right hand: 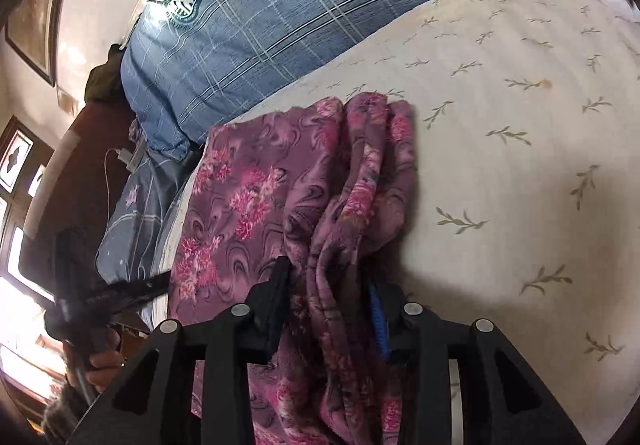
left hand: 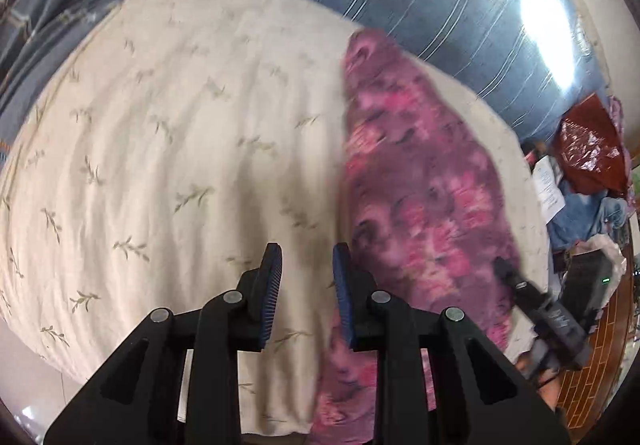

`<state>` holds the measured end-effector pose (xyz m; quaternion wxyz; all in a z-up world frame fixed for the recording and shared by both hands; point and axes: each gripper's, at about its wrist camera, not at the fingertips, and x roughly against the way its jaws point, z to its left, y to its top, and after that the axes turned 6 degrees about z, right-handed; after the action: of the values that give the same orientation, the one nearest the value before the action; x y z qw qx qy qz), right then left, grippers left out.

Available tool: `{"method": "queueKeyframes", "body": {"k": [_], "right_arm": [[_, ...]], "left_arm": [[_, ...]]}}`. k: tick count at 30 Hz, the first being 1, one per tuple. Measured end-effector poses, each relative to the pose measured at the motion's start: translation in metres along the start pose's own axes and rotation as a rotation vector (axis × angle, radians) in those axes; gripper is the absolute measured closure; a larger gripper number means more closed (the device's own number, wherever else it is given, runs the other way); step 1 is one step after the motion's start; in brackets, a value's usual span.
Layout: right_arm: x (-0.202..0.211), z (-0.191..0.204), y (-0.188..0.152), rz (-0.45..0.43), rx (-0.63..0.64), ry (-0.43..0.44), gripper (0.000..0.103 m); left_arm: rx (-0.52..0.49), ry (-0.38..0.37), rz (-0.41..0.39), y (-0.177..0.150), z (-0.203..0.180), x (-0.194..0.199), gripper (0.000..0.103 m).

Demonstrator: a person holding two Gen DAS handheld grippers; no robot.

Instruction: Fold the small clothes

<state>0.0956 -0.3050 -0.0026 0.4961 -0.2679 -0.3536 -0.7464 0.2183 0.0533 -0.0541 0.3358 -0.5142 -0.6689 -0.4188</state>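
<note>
Cream leaf-print sheet (left hand: 168, 149) under purple floral garment (right hand: 256, 197); blue plaid bedding (right hand: 280, 13) behind.

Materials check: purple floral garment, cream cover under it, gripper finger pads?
Purple floral garment: thin, limp woven fabric, matte; it bunches in soft folds between the right gripper fingers. Cream leaf-print cover: probably quilted cotton, matte, with stitched ripples. Finger pads of the left gripper: blue, ribbed, likely rubber or soft plastic.

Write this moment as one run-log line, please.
left hand-held gripper: open, empty | right hand-held gripper: astride bunched purple floral garment | cream leaf-print bedcover
</note>
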Motion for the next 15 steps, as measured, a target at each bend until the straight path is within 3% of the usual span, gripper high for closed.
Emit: {"method": "queueKeyframes", "body": {"k": [3,5,8,10,13,15], "right_arm": [[0.019,0.020,0.002,-0.061,0.079,-0.081,0.063],[0.029,0.039,0.003,-0.094,0.145,-0.080,0.062],[0.039,0.062,0.000,-0.173,0.226,-0.075,0.063],[0.040,0.069,-0.001,-0.217,0.229,-0.090,0.063],[0.039,0.071,-0.004,-0.254,0.215,-0.103,0.063],[0.024,0.076,-0.005,-0.217,0.249,-0.075,0.064]], "left_arm": [[0.005,-0.063,-0.054,0.000,-0.003,0.012,0.080],[-0.041,-0.079,-0.133,0.001,-0.015,0.029,0.080],[-0.128,-0.080,-0.206,-0.001,-0.037,0.041,0.070],[-0.178,-0.042,-0.210,-0.001,-0.048,0.034,0.064],[-0.202,-0.012,-0.138,0.002,-0.050,0.004,0.064],[-0.195,0.030,-0.104,0.002,-0.044,-0.017,0.063]]}}
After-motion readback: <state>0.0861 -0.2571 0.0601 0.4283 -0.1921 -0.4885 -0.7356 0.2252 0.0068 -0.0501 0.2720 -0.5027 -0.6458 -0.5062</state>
